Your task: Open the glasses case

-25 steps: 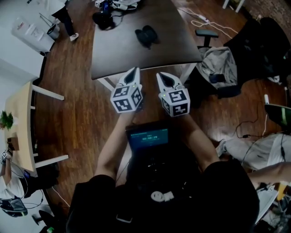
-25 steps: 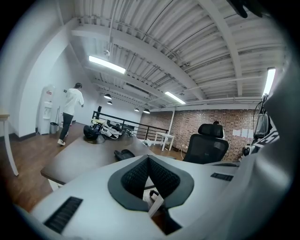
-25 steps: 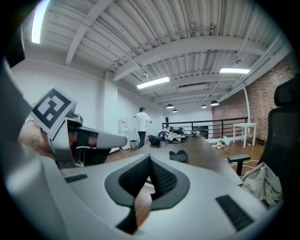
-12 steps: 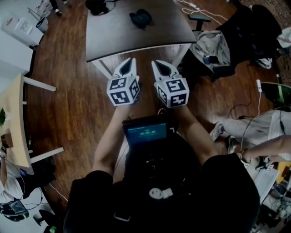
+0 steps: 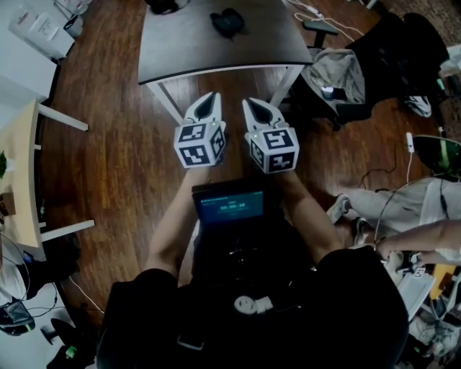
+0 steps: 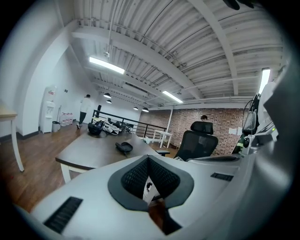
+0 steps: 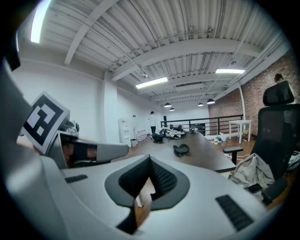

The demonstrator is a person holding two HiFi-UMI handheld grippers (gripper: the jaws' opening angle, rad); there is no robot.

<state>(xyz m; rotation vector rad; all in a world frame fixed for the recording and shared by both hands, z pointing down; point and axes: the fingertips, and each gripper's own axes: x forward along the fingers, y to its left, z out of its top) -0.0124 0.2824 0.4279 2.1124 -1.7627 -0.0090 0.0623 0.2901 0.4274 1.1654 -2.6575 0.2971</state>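
head view shows our left gripper and right gripper side by side, each with its jaws pressed together on nothing, held over the floor just short of the table. the glasses case lies on the far part of that table, well ahead and roughly between the two. we judge neither hand clearly nearer, and its long axis is too small to read.
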